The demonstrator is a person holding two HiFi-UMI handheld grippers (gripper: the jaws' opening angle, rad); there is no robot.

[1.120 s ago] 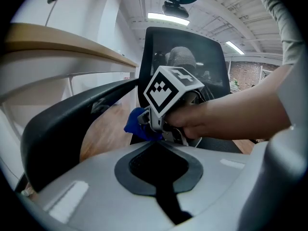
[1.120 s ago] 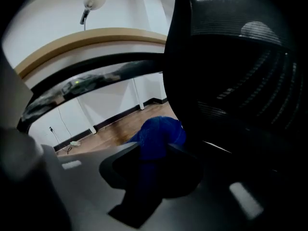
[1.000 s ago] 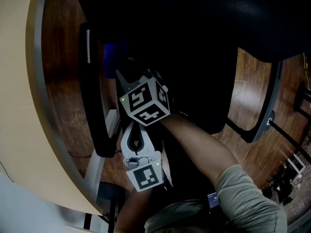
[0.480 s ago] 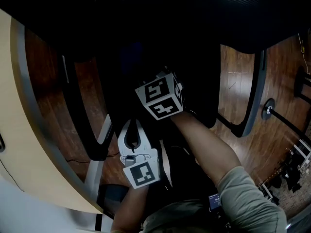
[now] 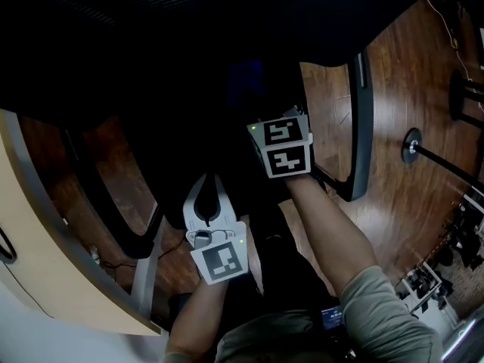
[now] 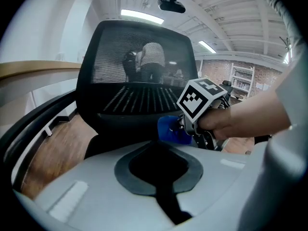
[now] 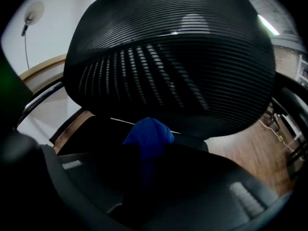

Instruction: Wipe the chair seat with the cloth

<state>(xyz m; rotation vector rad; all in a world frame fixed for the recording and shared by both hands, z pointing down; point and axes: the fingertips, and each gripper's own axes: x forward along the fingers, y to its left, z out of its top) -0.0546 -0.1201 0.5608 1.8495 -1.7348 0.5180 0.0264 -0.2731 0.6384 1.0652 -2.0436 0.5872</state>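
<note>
We find the blue cloth (image 7: 148,134) pinched in the right tool (image 7: 145,160) over the chair seat (image 7: 92,138); left tool (image 6: 159,144) pressed together, empty. We judge it soft, light, limp: hold a bunched fold.

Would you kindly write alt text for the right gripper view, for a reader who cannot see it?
A bunched blue cloth is clamped in the right gripper, over the dark chair seat. The chair's black mesh backrest fills the view behind it, with wooden floor at the right.
</note>
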